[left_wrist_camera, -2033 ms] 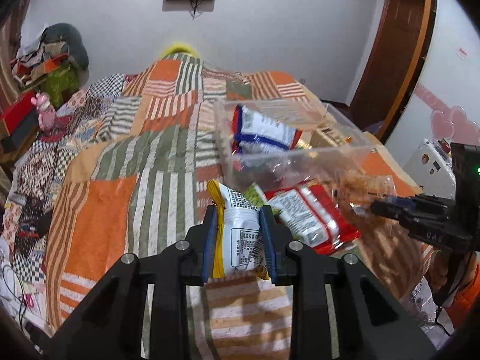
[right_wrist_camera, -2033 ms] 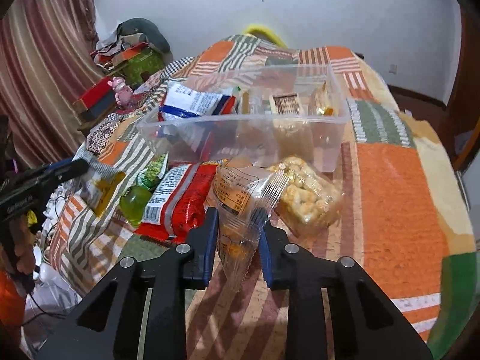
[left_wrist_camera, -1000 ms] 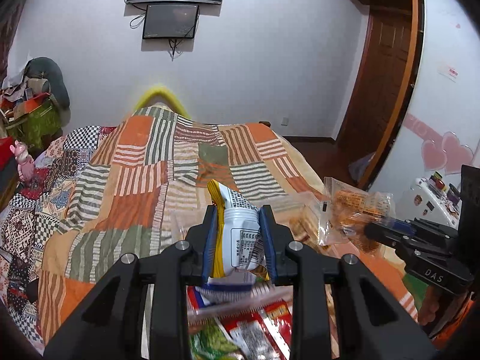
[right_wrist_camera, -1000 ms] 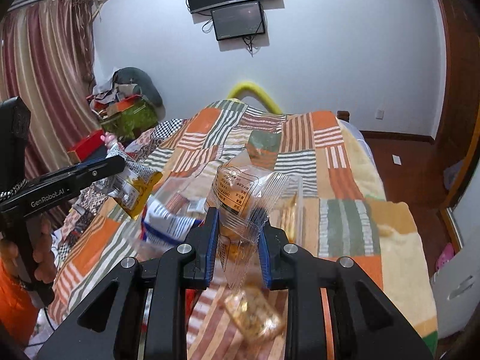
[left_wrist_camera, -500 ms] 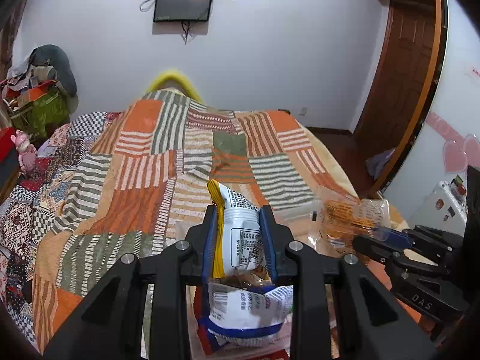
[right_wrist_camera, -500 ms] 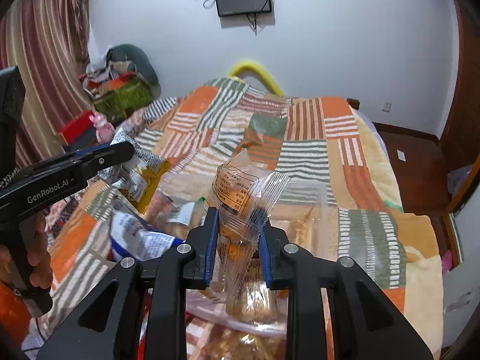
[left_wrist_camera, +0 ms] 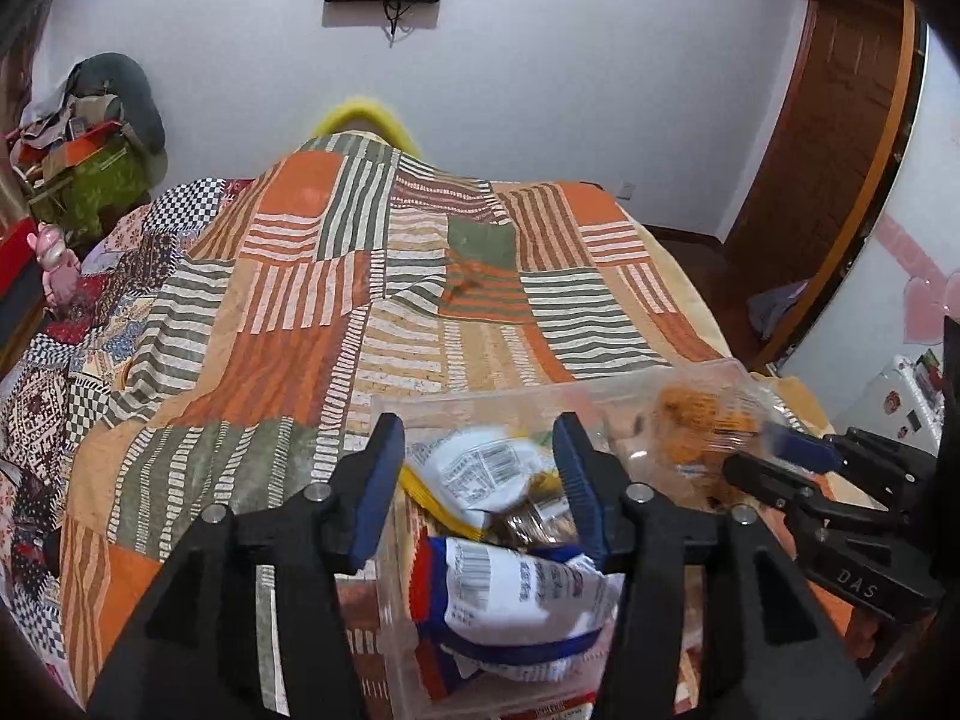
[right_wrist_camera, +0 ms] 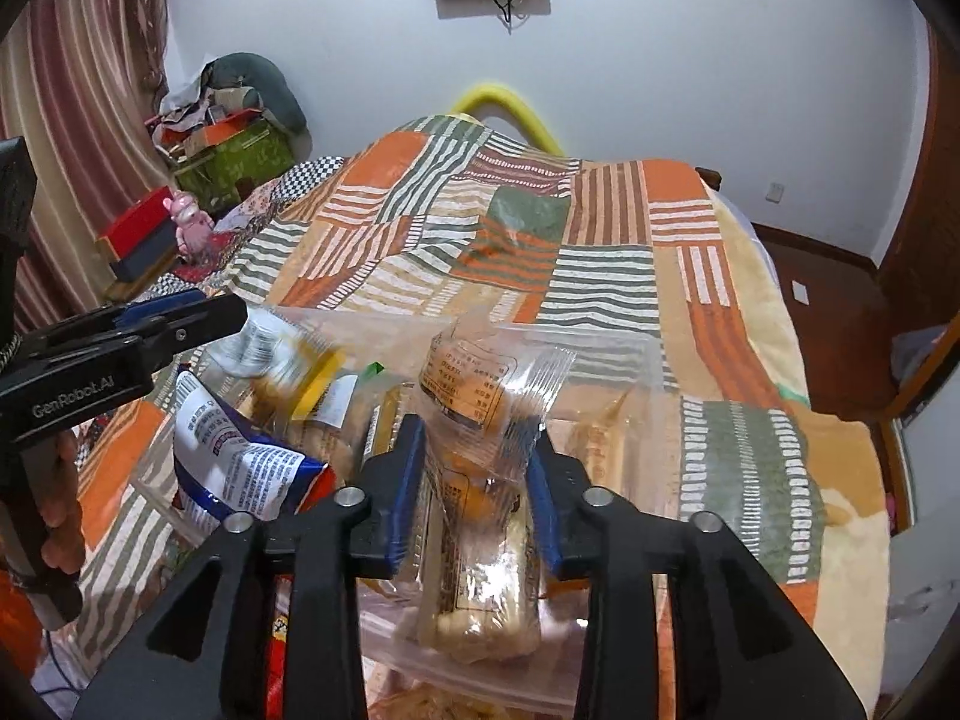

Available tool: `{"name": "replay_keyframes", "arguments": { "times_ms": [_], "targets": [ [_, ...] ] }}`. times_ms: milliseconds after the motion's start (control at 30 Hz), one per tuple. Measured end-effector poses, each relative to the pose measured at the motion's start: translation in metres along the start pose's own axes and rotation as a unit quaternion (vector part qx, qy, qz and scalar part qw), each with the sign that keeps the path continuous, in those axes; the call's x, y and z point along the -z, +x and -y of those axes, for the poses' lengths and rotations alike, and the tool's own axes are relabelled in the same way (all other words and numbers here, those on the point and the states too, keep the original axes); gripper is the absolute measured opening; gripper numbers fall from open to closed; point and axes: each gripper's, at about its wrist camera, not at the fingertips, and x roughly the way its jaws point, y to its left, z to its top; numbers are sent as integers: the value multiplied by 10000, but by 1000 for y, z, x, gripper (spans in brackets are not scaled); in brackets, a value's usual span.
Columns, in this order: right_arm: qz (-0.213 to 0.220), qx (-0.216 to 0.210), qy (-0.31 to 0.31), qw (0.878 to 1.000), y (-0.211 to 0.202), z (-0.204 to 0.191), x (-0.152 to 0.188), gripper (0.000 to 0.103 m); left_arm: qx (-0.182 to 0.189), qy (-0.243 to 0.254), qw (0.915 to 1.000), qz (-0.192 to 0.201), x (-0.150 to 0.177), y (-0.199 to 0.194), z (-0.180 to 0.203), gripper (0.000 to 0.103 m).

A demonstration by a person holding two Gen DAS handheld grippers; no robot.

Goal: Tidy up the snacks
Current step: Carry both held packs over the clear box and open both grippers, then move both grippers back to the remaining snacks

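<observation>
A clear plastic bin (left_wrist_camera: 540,393) sits on the bed under both grippers. My left gripper (left_wrist_camera: 477,426) is over it, its jaws opening and standing wide apart. The white-and-yellow packet (left_wrist_camera: 474,471) is free of the pads and drops, blurred, into the bin above a white-and-blue bag (left_wrist_camera: 516,600). My right gripper (right_wrist_camera: 477,426) holds a clear packet of orange snacks (right_wrist_camera: 489,396) upright over the bin (right_wrist_camera: 600,342). Its jaws are opening, but the pads still touch the packet's sides. The right wrist view shows the left gripper (right_wrist_camera: 222,309) with the falling packet (right_wrist_camera: 288,360) under it.
A striped patchwork bedspread (left_wrist_camera: 360,300) covers the bed. A red packet (right_wrist_camera: 282,642) lies beside the bin's near side. Clutter (right_wrist_camera: 228,138), a red box (right_wrist_camera: 138,228) and a pink toy (right_wrist_camera: 192,219) lie at the bed's left. A wooden door (left_wrist_camera: 840,150) stands at the right.
Both grippers came down over the bin. The left jaws spread and the white-and-yellow packet dropped out. The right jaws widened a little around the clear packet.
</observation>
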Motion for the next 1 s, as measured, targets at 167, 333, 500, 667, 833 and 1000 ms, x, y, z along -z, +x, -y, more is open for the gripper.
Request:
{"name": "replay_keyframes", "arguments": {
  "times_ms": [167,333,500,667,833,1000],
  "targets": [
    [149,19,-48,9999,-16,1,0,61,-69,229,9997,81,3,-22,6,72],
    [294,10,-76,9995,-40,1,7,63,-36,331,9994,137,13,-51,6,85],
    [416,-8,-22,9991,-61,3,19,67,-109,430,9989,124,31,-75,2,91],
    [435,24,25,9990,-78,4,38,71,-156,438,9989,-35,59,-89,-5,92],
    [292,90,31,9995,-83,5,57,72,-122,483,9982,-328,87,-91,-9,92],
    [42,82,41,9999,-79,4,74,72,-41,451,9975,-536,116,-93,-8,92]
  ]
}}
